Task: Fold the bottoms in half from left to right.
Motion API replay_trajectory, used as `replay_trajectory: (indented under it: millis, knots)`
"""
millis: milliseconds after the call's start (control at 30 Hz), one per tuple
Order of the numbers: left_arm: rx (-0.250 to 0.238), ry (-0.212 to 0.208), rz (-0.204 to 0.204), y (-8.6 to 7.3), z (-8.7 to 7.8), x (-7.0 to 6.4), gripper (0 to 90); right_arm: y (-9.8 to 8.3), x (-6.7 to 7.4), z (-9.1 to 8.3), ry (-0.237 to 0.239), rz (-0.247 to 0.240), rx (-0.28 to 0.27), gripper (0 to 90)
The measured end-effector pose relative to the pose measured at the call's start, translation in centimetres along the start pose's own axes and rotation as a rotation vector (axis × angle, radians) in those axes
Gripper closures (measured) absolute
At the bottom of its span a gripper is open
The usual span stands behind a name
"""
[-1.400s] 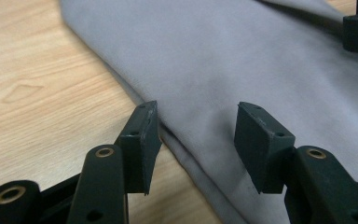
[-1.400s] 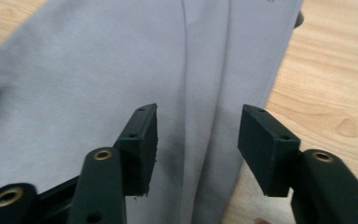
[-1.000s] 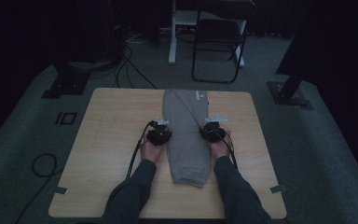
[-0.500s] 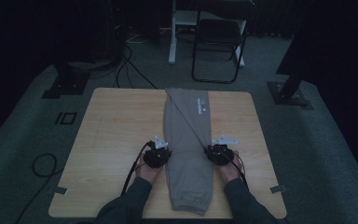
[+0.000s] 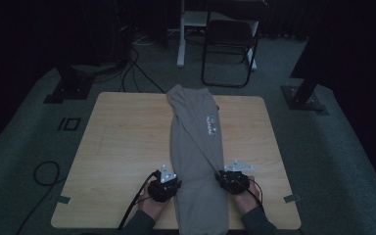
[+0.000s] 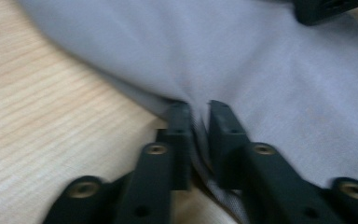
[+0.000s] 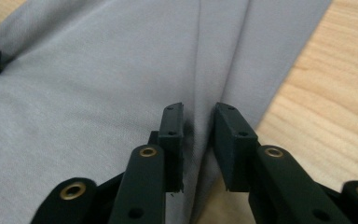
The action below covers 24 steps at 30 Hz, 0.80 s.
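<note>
— Loosening now: left gripper (image 6: 195, 112) jaws have just been opening, grey trousers (image 5: 196, 161) edge between them, perhaps still touching.
— Right gripper (image 7: 198, 114) likewise, just opened, a fold between; trousers stretch away across the table (image 5: 122, 137).

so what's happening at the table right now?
A person works grey sweatpants laid lengthwise on the wooden table, a gripper in each hand. The left gripper sits at one side edge, the right gripper at the other, near the person's end. Both sets of jaws have just been opening, with a fold of fabric between each pair, apparently letting go.
</note>
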<state>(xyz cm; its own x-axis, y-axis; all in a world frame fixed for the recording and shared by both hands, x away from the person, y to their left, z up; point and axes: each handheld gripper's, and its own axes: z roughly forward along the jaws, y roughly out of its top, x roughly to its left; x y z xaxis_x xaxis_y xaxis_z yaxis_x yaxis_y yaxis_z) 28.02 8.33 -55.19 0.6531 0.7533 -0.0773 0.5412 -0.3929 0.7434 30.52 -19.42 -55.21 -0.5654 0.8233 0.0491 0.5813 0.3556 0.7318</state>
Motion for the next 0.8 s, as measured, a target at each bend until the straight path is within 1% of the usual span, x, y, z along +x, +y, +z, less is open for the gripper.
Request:
replay_trajectory:
  millis: [67, 133, 167, 200, 233, 267, 300, 333, 400, 433, 467, 500, 533, 567, 600, 633, 667, 700, 733, 800]
  knots:
    - [-0.028, 0.016, -0.002, 0.6, -0.1, 0.7, 63.5, 0.2, 0.0, 0.2, 0.022, 0.000, 0.001, 62.3]
    - [-0.061, 0.042, -0.018, 1.6, 0.0, 1.8, 60.2, 0.8, -0.2, 0.7, 0.017, 0.001, -0.006, 56.4]
    - [-0.061, 0.042, -0.018, 1.6, 0.0, 1.8, 59.8, 0.8, -0.2, 0.7, 0.017, 0.001, -0.006, 56.4]
    - [-0.085, 0.076, -0.035, 2.8, 0.5, 3.3, 59.1, 2.6, -0.4, 1.7, 0.003, -0.022, -0.035, 49.1]
    - [-0.092, 0.086, -0.049, 3.4, 0.9, 4.1, 59.1, 2.6, -0.4, 1.7, 0.003, -0.022, -0.035, 49.1]
    - [-0.093, 0.097, -0.056, 3.8, 1.2, 4.7, 59.1, 3.4, -0.5, 2.3, -0.007, -0.030, -0.038, 46.3]
    - [-0.102, 0.123, -0.067, 4.5, 1.8, 5.6, 59.2, 5.0, -0.8, 3.6, -0.017, -0.041, -0.030, 41.8]
    - [-0.099, 0.132, -0.084, 5.0, 2.3, 6.4, 59.2, 5.0, -0.8, 3.6, -0.017, -0.041, -0.030, 41.8]
    - [-0.091, 0.151, -0.110, 5.8, 3.4, 7.5, 59.8, 6.7, -1.1, 5.1, -0.036, -0.036, -0.025, 39.5]
    - [-0.076, 0.165, -0.114, 6.2, 3.9, 8.0, 59.9, 7.4, -1.3, 5.9, -0.035, -0.028, -0.017, 38.4]
    - [-0.064, 0.189, -0.114, 6.5, 4.5, 8.3, 60.7, 8.2, -1.4, 6.7, -0.038, -0.022, -0.007, 37.0]
    - [-0.056, 0.202, -0.118, 6.7, 5.0, 8.5, 64.5, 9.7, -1.4, 8.2, -0.074, -0.034, 0.017, 35.5]
    - [-0.055, 0.201, -0.128, 6.8, 5.4, 8.8, 64.5, 9.7, -1.4, 8.2, -0.074, -0.034, 0.017, 35.5]
    - [-0.051, 0.203, -0.138, 6.8, 5.7, 8.9, 66.1, 10.4, -1.5, 8.9, -0.081, -0.038, 0.019, 35.0]
    - [-0.044, 0.208, -0.145, 6.8, 6.0, 9.1, 69.3, 11.4, -1.6, 10.1, -0.069, -0.029, 0.020, 32.9]
    - [-0.036, 0.210, -0.144, 6.8, 6.2, 9.2, 69.3, 11.4, -1.6, 10.1, -0.069, -0.029, 0.020, 32.9]
    - [-0.028, 0.212, -0.149, 6.7, 6.4, 9.2, 69.9, 11.7, -1.5, 10.6, -0.065, -0.025, 0.025, 32.2]
    - [-0.017, 0.215, -0.146, 6.6, 6.6, 9.3, 71.1, 12.0, -1.4, 11.5, -0.083, -0.047, 0.036, 31.6]
    - [-0.022, 0.220, -0.143, 6.6, 6.6, 9.2, 72.0, 12.0, -1.5, 11.8, -0.102, -0.064, 0.049, 31.5]
    - [-0.021, 0.222, -0.144, 6.6, 6.6, 9.2, 72.8, 11.9, -1.6, 12.1, -0.110, -0.066, 0.054, 30.3]
